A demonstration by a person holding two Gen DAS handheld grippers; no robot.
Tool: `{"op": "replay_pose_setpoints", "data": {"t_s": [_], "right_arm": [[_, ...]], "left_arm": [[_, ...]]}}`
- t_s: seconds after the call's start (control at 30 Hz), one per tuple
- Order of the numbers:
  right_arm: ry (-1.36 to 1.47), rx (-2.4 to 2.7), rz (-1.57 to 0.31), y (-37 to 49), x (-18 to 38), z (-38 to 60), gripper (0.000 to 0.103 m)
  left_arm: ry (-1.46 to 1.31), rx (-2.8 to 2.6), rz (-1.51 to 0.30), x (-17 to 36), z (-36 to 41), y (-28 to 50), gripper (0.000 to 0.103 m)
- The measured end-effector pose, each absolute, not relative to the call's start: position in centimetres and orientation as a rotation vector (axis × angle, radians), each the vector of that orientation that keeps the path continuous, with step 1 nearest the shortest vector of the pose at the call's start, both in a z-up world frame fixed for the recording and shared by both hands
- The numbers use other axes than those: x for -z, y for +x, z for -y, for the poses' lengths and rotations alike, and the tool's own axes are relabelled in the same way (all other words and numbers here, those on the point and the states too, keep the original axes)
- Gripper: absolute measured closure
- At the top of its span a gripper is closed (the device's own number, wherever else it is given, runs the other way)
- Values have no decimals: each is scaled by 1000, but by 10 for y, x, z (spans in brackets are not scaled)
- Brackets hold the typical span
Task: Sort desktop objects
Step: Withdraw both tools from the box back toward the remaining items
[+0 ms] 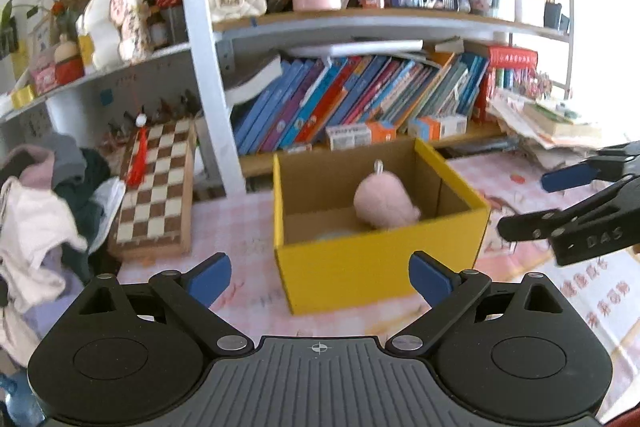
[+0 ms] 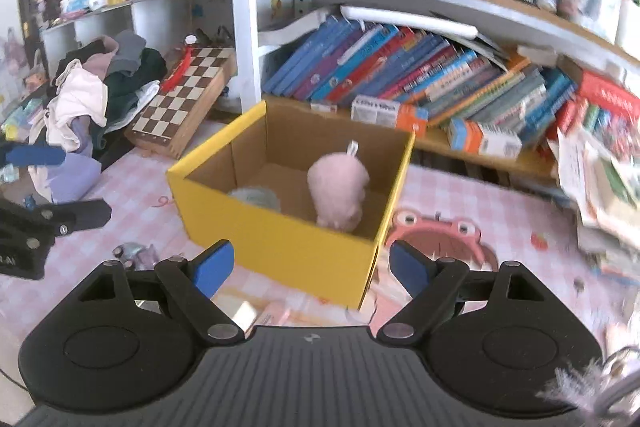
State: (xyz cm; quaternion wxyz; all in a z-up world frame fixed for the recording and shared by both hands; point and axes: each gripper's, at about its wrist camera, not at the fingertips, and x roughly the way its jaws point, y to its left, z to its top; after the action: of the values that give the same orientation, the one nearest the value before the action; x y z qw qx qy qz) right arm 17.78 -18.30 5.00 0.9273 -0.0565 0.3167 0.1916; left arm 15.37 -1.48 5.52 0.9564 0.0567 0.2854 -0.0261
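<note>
— Pink checked tablecloth (image 2: 132,179) under crowded bookshelves; where's the sorting box?

— Yellow box (image 2: 280,239) mid-table, pink plush (image 2: 338,187) standing inside, ahead of both grippers.

— Fingers?

— Left gripper (image 1: 320,277) and right gripper (image 2: 311,267) both spread apart, empty.

— Next item?

— Probably the pink frog-faced thing (image 2: 436,231), touching the box's right side, just ahead of the right gripper. Only the right view shows it, plus a grey-green ball (image 2: 256,195) in the box.
</note>
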Motion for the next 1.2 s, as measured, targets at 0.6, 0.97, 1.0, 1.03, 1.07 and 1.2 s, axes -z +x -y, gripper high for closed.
{"op": "replay_pose_setpoints", "data": {"t_s": [0.6,0.97,1.0,1.03,1.07,1.2], "right_arm": [[-65,-277,-735,86,-1,156,18],[-88,-272,-777,60,20,132,11],[-90,-272,-783,58,22,131,10],[-91,-272,-791,57,24,129,10],[-93,-272,-801,55,26,127,9],[-95,-266,-820,49,31,124,8]], "left_arm": [[95,31,-661,-12,-9,89,5],[124,67,-717,10,-10,67,5],[128,72,-725,12,-10,66,5],[132,78,-733,15,-10,64,5],[136,83,-741,17,-10,63,5],[140,104,-776,22,-9,61,5]]}}
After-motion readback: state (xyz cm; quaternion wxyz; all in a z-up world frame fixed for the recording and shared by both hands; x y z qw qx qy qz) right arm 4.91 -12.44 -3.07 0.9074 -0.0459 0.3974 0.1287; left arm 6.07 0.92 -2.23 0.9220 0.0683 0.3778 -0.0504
